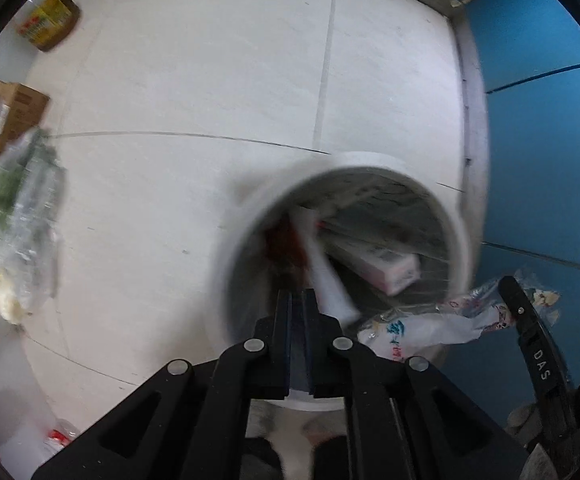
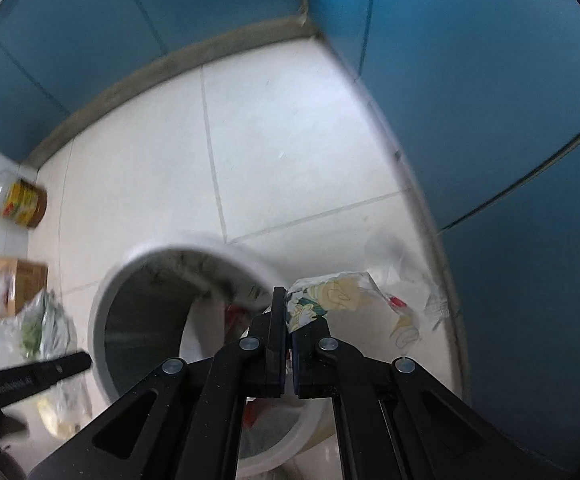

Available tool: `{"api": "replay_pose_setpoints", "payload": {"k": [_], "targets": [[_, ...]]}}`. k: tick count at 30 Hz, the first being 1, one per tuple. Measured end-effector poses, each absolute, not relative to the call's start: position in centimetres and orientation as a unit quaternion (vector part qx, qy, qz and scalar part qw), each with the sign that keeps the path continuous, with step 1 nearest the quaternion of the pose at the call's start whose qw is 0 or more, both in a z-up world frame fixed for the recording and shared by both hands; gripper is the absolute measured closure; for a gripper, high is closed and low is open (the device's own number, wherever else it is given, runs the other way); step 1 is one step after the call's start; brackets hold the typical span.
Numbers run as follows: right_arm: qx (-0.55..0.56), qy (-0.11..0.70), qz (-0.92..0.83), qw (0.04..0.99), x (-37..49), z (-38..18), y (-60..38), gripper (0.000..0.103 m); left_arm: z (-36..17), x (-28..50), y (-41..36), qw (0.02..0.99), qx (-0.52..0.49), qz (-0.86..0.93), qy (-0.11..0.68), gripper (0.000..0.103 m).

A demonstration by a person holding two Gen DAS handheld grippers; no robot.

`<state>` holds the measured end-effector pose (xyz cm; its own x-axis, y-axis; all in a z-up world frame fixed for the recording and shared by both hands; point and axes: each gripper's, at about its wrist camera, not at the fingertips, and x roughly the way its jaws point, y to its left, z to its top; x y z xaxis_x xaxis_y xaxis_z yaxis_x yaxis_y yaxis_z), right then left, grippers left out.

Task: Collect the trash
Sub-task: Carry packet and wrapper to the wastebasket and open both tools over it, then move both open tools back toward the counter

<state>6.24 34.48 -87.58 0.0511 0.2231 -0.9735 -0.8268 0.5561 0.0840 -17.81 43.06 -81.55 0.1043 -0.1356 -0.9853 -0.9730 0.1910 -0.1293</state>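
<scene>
A white round trash bin stands on the tiled floor, with a pink-white box and other trash inside. My left gripper is shut and empty, just over the bin's near rim. My right gripper is shut on a crumpled clear printed wrapper and holds it over the bin's right rim. In the left wrist view the same wrapper hangs at the bin's right edge beside the right gripper's finger.
Loose trash lies on the floor at left: an oil bottle, a brown carton, clear bags with greens and a yellowish bag. Blue wall panels close in behind and to the right of the bin.
</scene>
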Motion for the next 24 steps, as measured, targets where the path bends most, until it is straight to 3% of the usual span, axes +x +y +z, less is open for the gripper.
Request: {"api": "replay_pose_setpoints", "payload": {"k": [1,2,3,5,8,12,24], "targets": [[-0.27,0.577,0.394,0.662,5.8,-87.9,34.4,0.088,-81.1,-18.4,42.9,0.545,-0.489,0.397,0.554,0.096],[-0.267,0.583,0.397,0.656,5.6,-87.8,34.6,0.066,-80.6,-18.6,42.7,0.547,-0.478,0.402,0.557,0.085],[-0.258,0.592,0.401,0.65,5.6,-87.7,34.5,0.046,-79.9,-19.0,42.4,0.55,-0.46,0.413,0.562,0.054],[-0.243,0.6,0.404,0.647,5.6,-86.7,33.9,0.039,-78.4,-19.6,42.5,0.555,-0.426,0.44,0.563,0.007],[-0.226,0.606,0.409,0.644,5.7,-84.9,33.3,0.036,-76.1,-20.0,42.2,0.568,-0.391,0.468,0.553,0.007],[-0.225,0.6,0.412,0.648,5.8,-80.3,31.9,0.001,-72.3,-20.5,42.1,0.593,-0.389,0.465,0.53,0.0],[-0.288,0.534,0.462,0.647,4.3,-58.9,28.6,0.001,-53.4,-19.4,37.2,0.607,-0.354,0.485,0.52,0.0]]}}
